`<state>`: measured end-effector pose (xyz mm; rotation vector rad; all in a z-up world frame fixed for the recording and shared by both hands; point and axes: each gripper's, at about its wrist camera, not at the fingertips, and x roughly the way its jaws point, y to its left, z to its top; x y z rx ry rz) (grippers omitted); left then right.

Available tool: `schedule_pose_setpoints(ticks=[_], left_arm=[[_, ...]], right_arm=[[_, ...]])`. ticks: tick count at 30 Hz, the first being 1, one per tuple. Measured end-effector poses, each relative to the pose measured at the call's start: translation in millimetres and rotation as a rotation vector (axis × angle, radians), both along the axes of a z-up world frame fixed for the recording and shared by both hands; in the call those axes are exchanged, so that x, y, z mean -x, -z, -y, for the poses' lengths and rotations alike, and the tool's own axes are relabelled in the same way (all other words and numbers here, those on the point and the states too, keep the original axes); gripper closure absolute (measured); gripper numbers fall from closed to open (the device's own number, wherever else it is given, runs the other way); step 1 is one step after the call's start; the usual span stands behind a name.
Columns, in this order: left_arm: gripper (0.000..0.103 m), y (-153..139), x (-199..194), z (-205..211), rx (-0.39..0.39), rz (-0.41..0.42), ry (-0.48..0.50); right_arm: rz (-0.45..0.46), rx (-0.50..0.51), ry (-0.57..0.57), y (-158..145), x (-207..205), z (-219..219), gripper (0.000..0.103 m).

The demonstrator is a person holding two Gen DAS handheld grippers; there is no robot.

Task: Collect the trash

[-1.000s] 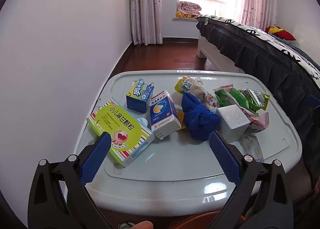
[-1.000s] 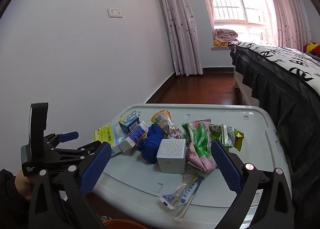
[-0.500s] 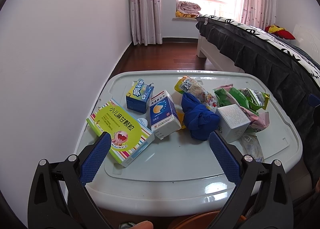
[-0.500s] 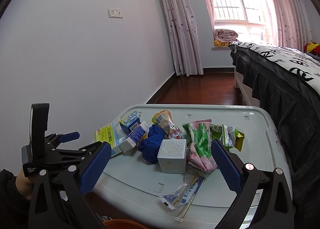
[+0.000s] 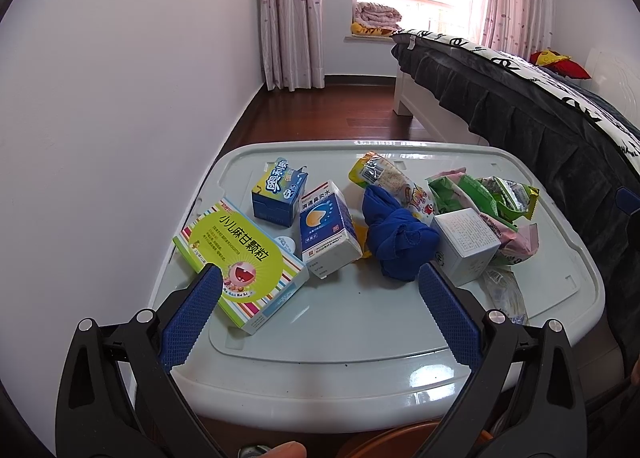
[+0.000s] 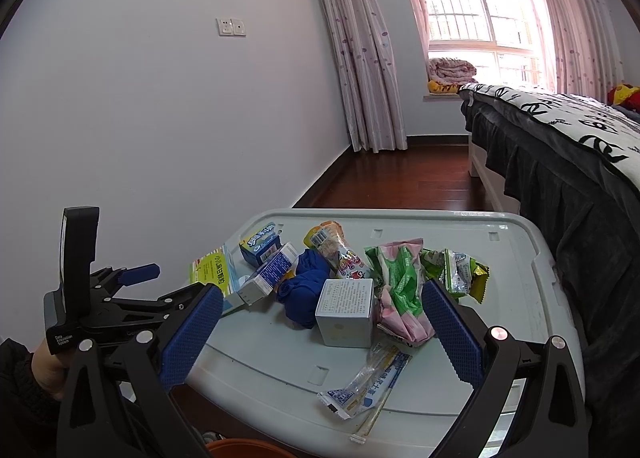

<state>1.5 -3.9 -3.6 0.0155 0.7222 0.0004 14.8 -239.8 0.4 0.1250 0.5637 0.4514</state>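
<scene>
Trash lies on a pale plastic lid (image 5: 360, 330): a yellow-green medicine box (image 5: 240, 258), a small blue box (image 5: 278, 194), a blue-white carton (image 5: 326, 230), a crumpled blue cloth (image 5: 396, 242), a white cube box (image 5: 466, 244), snack wrappers (image 5: 484, 194) and a clear wrapper (image 6: 368, 382). My left gripper (image 5: 320, 314) is open and empty, above the lid's near edge. My right gripper (image 6: 322, 328) is open and empty, hovering before the white cube box (image 6: 346, 316). The left gripper's body also shows in the right wrist view (image 6: 100, 298).
A white wall runs along the left. A bed with a dark skirt (image 5: 540, 106) stands close on the right. An orange bin rim (image 5: 400, 442) shows below the lid's front edge. Dark wood floor lies beyond, up to the curtained window.
The right gripper has drifted slightly; the trash sits a little lower and nearer in its view. The left gripper has barely moved. Both stay open.
</scene>
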Motion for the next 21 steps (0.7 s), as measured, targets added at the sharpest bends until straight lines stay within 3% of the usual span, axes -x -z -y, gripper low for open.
schedule_pose_setpoints(ticks=[21], left_arm=[[0.007,1.0,0.7,1.9,-0.007,-0.002,0.003]], right_arm=[[0.000,-0.001,0.000,-0.2,0.2,-0.2,0.005]])
